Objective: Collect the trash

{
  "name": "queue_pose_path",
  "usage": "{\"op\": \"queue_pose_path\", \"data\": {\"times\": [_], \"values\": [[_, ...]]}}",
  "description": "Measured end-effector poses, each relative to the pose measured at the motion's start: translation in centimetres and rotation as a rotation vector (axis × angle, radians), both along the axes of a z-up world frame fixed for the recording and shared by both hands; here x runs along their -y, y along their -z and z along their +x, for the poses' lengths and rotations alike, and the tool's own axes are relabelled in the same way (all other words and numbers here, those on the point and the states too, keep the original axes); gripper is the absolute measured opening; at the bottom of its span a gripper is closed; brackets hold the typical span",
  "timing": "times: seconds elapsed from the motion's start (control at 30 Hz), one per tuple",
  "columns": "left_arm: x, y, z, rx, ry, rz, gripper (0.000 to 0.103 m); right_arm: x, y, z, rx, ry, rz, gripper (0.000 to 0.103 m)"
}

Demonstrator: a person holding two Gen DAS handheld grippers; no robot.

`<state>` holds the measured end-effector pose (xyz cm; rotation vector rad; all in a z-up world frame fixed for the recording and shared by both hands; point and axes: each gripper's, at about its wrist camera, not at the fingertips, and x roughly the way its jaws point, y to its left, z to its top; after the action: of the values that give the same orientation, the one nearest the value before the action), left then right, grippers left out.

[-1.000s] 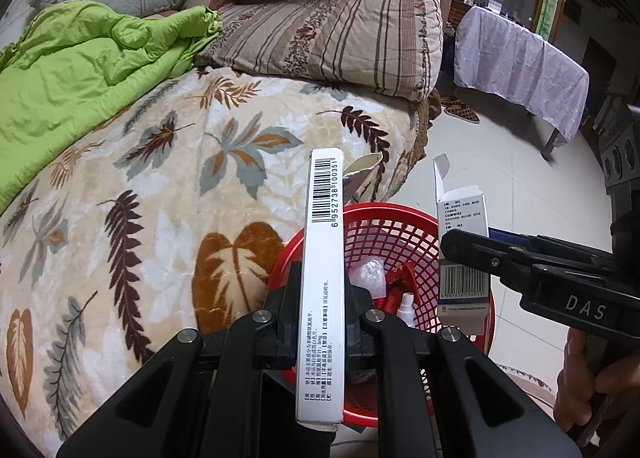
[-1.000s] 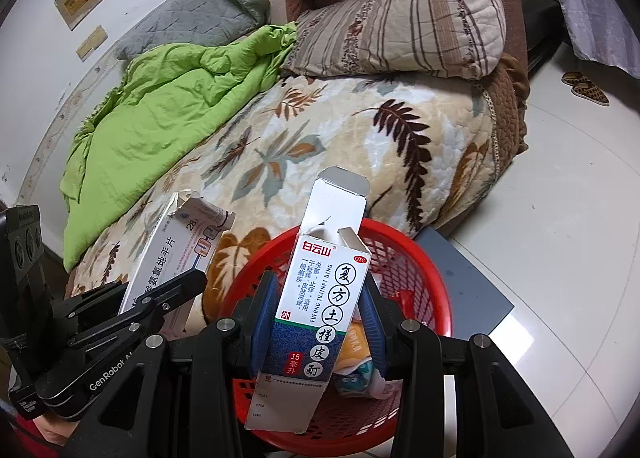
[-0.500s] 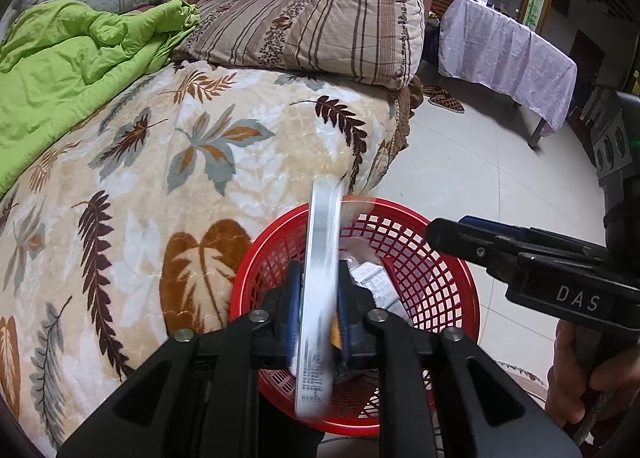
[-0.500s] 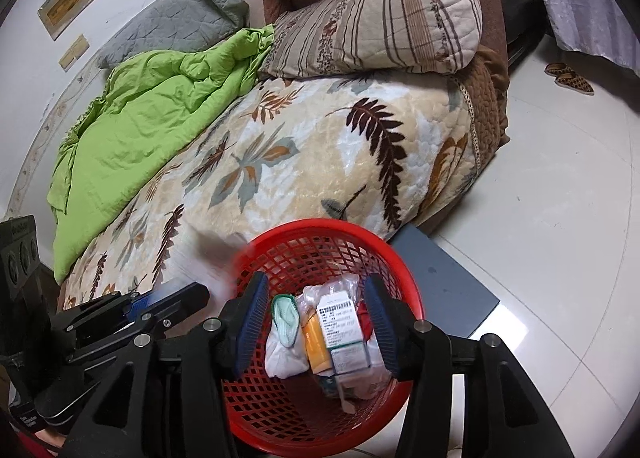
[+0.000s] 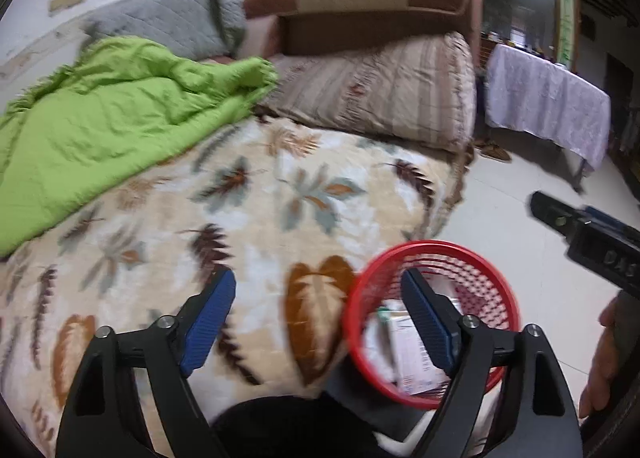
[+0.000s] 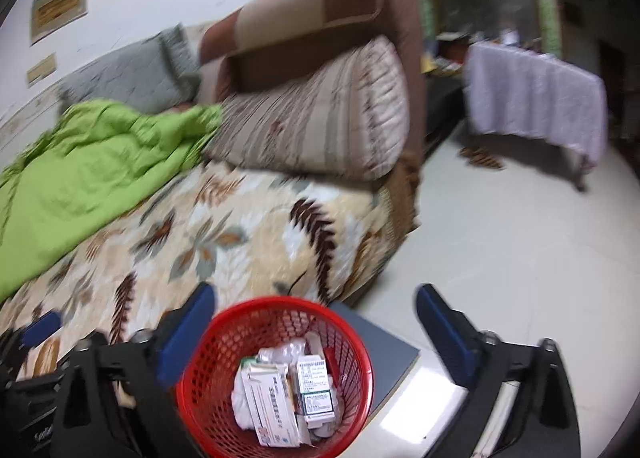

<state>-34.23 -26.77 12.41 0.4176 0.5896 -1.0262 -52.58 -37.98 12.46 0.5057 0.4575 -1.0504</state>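
Left wrist view: the left gripper (image 5: 316, 312) has just been opening; its blue pads (image 5: 208, 318) now stand spread with nothing between them. The red basket (image 5: 356, 294) sits at about four o'clock, beside the edge of the leaf-patterned blanket (image 5: 280, 193), its near rim partly behind the right-hand finger. Boxes (image 5: 408, 354) lie inside it, blurred. The right gripper (image 5: 580, 234) enters at three o'clock, with a hand (image 5: 604, 362) below it at four o'clock. A green quilt (image 5: 100, 121) lies at ten o'clock.

Right wrist view: the right gripper (image 6: 316, 322) has also just been opening, and its jaws stand wide apart, empty. The red basket (image 6: 200, 354) is at six o'clock between the fingers, on the floor against the bed. Inside lie white medicine boxes (image 6: 272, 402) and crumpled wrapping (image 6: 286, 350). A striped pillow (image 6: 320, 113) rests at twelve o'clock.
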Motion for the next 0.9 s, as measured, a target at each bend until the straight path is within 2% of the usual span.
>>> {"op": "queue_pose_path", "data": {"times": [0.03, 0.13, 0.3, 0.43, 0.57, 0.77, 0.9], "values": [[-0.5, -0.3, 0.2, 0.01, -0.008, -0.005, 0.088, -1.1, -0.5, 0.0, 0.033, 0.032, -0.016, 0.103], [-3.0, -1.3, 1.3, 0.051, -0.06, -0.022, 0.091, -2.6, -1.1, 0.6, 0.11, -0.006, 0.022, 0.103], [-6.8, -2.4, 2.3, 0.107, -0.137, -0.046, 0.095, -4.9, -0.9, 3.0, 0.079, -0.044, 0.121, 0.103], [-9.1, -2.5, 2.9, 0.145, -0.198, -0.045, 0.097, -7.6, -0.5, 4.2, 0.023, -0.052, 0.069, 0.103], [-10.5, -2.4, 3.9, 0.124, -0.245, -0.052, 0.097, -9.3, -0.4, 4.9, -0.01, -0.093, 0.057, 0.103], [-11.2, -2.3, 4.5, 0.134, -0.283, -0.047, 0.097, -10.1, -0.9, 5.2, -0.007, -0.102, 0.017, 0.103], [-11.1, -2.2, 4.3, 0.18, -0.302, -0.034, 0.097, -10.2, -1.0, 5.2, -0.009, -0.104, 0.018, 0.103]]}}
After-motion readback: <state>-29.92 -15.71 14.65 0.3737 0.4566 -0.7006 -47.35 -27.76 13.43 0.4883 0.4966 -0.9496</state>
